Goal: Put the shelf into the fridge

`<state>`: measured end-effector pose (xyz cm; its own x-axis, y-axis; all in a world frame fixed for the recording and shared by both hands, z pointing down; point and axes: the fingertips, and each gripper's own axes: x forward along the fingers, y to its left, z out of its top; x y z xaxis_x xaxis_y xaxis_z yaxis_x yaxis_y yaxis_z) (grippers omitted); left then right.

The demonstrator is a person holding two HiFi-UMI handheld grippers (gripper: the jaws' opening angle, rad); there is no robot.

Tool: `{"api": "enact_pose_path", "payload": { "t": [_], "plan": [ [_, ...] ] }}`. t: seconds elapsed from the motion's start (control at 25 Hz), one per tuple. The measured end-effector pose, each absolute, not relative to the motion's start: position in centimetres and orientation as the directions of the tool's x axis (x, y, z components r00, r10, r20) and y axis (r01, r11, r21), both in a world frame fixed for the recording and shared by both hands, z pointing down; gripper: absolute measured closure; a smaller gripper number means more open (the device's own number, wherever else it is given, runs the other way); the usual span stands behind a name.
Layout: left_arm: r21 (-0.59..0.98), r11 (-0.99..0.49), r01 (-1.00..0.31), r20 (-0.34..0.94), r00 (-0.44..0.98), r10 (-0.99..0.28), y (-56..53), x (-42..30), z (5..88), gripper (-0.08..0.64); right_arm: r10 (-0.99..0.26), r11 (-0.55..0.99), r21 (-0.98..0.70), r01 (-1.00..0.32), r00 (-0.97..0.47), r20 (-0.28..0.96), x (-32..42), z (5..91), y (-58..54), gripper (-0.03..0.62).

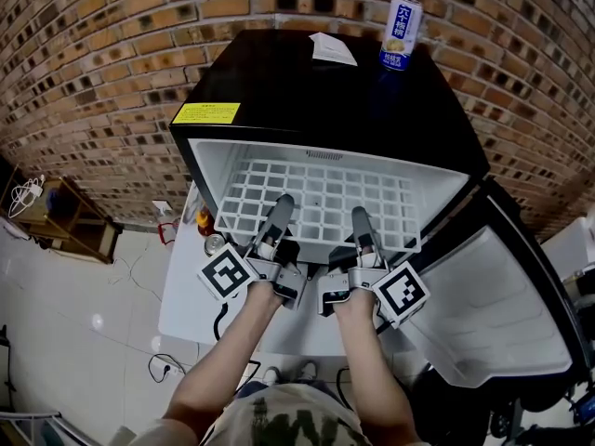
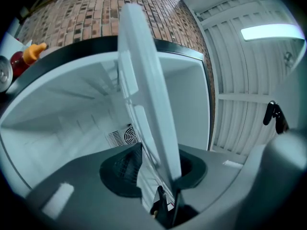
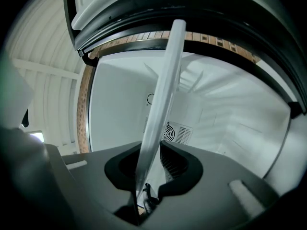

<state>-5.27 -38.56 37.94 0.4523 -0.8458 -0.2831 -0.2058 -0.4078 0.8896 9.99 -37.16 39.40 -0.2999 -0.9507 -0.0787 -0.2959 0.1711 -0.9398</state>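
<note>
A white grid shelf lies level inside the open black fridge, its front edge towards me. My left gripper and right gripper sit side by side at that front edge. In the left gripper view the shelf runs edge-on between the jaws of the left gripper, with a gap showing beside one pad, so they stand open. In the right gripper view the right gripper has its narrower jaws closed on the shelf rim.
The fridge door hangs open at the right. On the fridge top stand a drink can and a paper slip. Bottles sit on a white table at the left. A fan vent marks the fridge's back wall.
</note>
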Motion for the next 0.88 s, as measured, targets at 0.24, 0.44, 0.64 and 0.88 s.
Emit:
{"api": "enact_pose_path", "payload": {
  "t": [0.24, 0.44, 0.64, 0.88],
  "plan": [
    [0.876, -0.437, -0.204, -0.313, 0.451, -0.836, -39.7, -5.0, 37.4, 0.437, -0.952, 0.177, -0.934, -0.312, -0.296, -0.081, 10.3, 39.2, -38.3, 0.520],
    [0.874, -0.438, -0.209, -0.316, 0.441, -0.840, -40.3, -5.2, 37.7, 0.432, -0.949, 0.190, -0.931, -0.312, -0.301, -0.093, 10.2, 39.3, -39.1, 0.518],
    [0.870, -0.449, -0.205, -0.332, 0.430, -0.840, -41.2, -5.4, 37.6, 0.428, -0.947, 0.195, -0.930, -0.312, -0.306, -0.096, 10.1, 39.3, -40.1, 0.518],
    [0.871, -0.451, -0.197, -0.334, 0.435, -0.836, -42.2, -5.2, 37.4, 0.428, -0.951, 0.184, -0.936, -0.302, -0.296, -0.091, 10.3, 39.3, -41.0, 0.518]
  ]
}}
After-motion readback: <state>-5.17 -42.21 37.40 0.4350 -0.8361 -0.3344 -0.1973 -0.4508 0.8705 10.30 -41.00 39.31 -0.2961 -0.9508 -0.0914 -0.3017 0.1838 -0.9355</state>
